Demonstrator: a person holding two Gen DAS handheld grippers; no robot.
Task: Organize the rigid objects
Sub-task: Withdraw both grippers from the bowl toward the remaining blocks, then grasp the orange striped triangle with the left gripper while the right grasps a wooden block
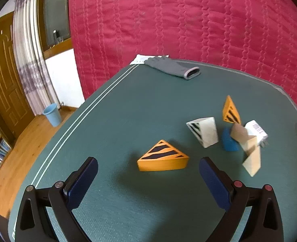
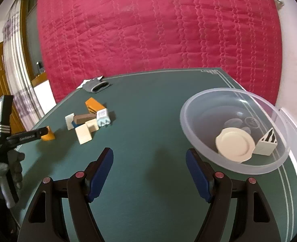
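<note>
**Q:** Blue pads frame the bottom of the left wrist view. What is the left claw (image 1: 148,168) doing?

**A:** It is spread wide and holds nothing. An orange wedge (image 1: 163,159) with black stripes lies flat on the green table (image 1: 128,109), just ahead of the gap between the tips, at 12 o'clock from the claw and touching neither finger.

**Q:** And beyond it?

**A:** At 2 o'clock sits a loose cluster: a white wedge (image 1: 204,132), a second orange wedge (image 1: 230,111) standing on edge, a blue piece (image 1: 230,141), a brown block (image 1: 239,133), a cream block (image 1: 252,161) and a white box (image 1: 256,130). They crowd together; I cannot tell which ones touch. A grey glove (image 1: 172,67) lies at the far edge, at 12 o'clock.

**Q:** Now the right wrist view?

**A:** The right claw (image 2: 149,161) is also spread apart, with only bare table between its pads. A clear bowl (image 2: 199,145) sits at 2 o'clock, its near rim just beside the right fingertip. Inside it lie a cream plate (image 2: 235,144) and a white striped wedge (image 2: 266,143).

**Q:** Where is the cluster from here?

**A:** At 10 o'clock, well apart from the claw. Further left, at 9 o'clock, the other gripper's finger covers part of the flat orange wedge (image 2: 49,136), held by a gloved hand (image 2: 9,167).
</note>
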